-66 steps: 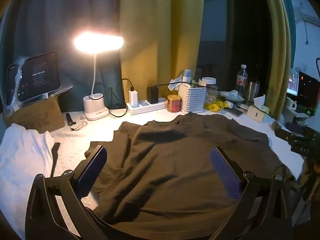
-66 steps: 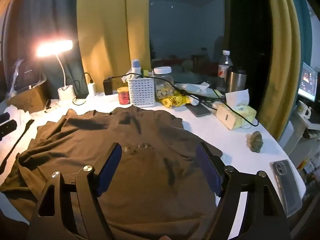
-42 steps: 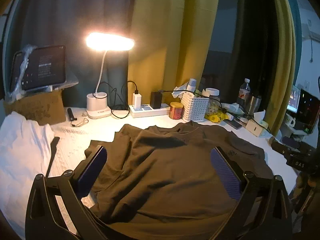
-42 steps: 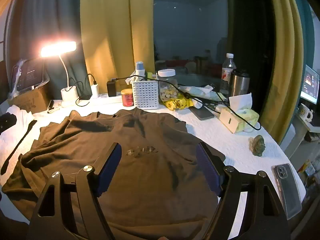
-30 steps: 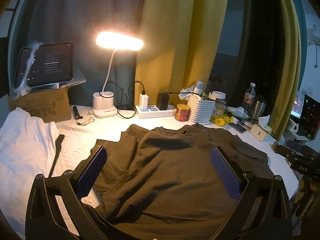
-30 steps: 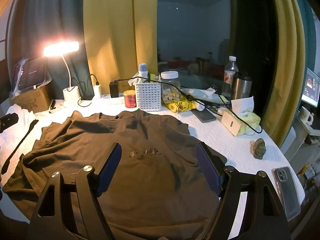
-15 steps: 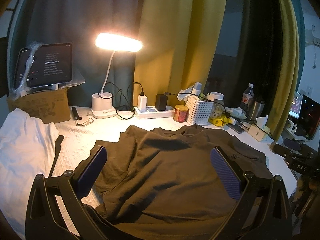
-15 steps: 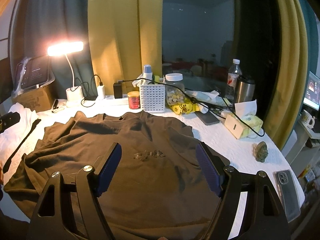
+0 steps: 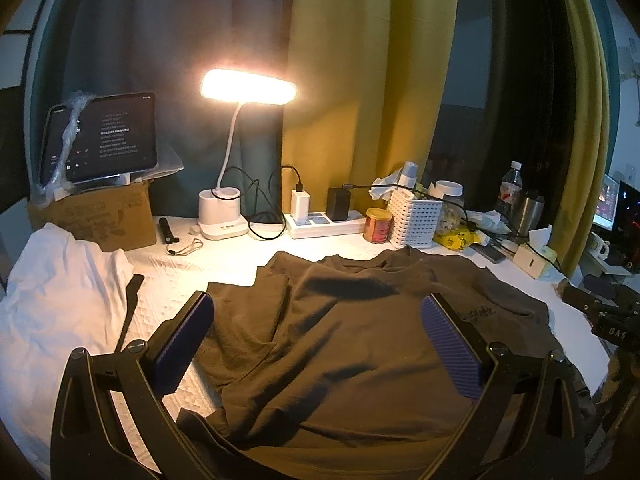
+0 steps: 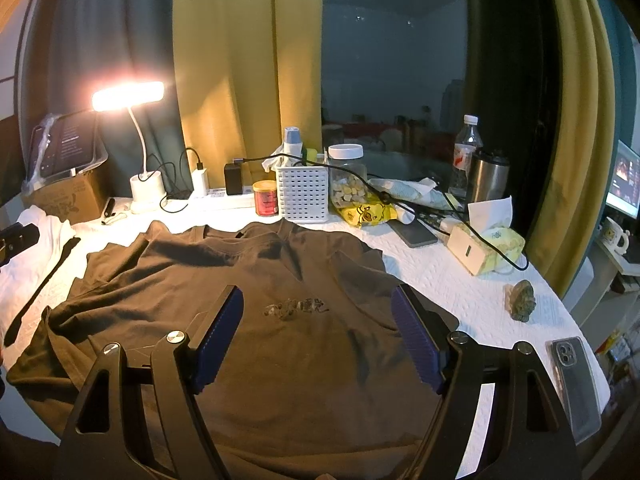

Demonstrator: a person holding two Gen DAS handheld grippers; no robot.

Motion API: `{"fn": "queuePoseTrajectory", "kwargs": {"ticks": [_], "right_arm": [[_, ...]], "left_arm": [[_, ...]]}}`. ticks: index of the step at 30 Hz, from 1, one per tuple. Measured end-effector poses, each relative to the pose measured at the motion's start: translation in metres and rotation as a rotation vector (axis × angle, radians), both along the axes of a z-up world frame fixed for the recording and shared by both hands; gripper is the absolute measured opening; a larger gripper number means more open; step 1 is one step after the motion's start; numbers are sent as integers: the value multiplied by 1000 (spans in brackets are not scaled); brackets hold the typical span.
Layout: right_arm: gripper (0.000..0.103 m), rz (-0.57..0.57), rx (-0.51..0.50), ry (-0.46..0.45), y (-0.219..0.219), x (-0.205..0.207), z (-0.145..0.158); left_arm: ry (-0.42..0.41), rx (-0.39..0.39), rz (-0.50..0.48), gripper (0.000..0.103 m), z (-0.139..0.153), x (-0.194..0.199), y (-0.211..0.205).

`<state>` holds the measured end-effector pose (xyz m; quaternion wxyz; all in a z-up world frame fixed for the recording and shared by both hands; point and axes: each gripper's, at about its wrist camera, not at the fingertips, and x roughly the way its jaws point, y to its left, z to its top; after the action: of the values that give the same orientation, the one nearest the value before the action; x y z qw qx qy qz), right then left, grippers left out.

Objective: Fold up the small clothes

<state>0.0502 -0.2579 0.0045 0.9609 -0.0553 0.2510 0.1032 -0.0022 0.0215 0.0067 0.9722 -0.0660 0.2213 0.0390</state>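
Observation:
A dark brown T-shirt (image 9: 332, 344) (image 10: 288, 308) lies spread and wrinkled on the white table, collar toward the back, a small print on its chest. My left gripper (image 9: 318, 336) hovers open above its middle, nothing between the blue pads. Above the shirt's chest my right gripper (image 10: 318, 332) also stands open and empty. The right gripper's body shows at the right edge of the left wrist view, and the left gripper's tip at the left edge of the right wrist view.
A white garment (image 9: 52, 284) lies at the table's left. Along the back stand a lit desk lamp (image 9: 224, 216), a power strip (image 9: 320, 226), a white basket (image 10: 304, 194), a jar, a bottle (image 10: 464, 156) and a tissue box (image 10: 480, 252). A phone (image 10: 574, 384) lies near the right edge.
Both grippers have risen and tilted slightly, so more of the curtains and back wall shows. The shirt lies as before and both grippers stay open.

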Motion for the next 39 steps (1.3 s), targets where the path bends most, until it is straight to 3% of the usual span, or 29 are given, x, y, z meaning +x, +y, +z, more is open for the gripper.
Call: {"fn": "queuePoseTrajectory", "kwargs": {"ticks": [22,39], "right_arm": [[79,-7,9,8,-5,2,-6],[79,-66,25,72,-46,58,-27]], "left_arm": [[23,7,-16,102,-4,15,-5],[110,1,-60,102,-18,60,-20]]}}
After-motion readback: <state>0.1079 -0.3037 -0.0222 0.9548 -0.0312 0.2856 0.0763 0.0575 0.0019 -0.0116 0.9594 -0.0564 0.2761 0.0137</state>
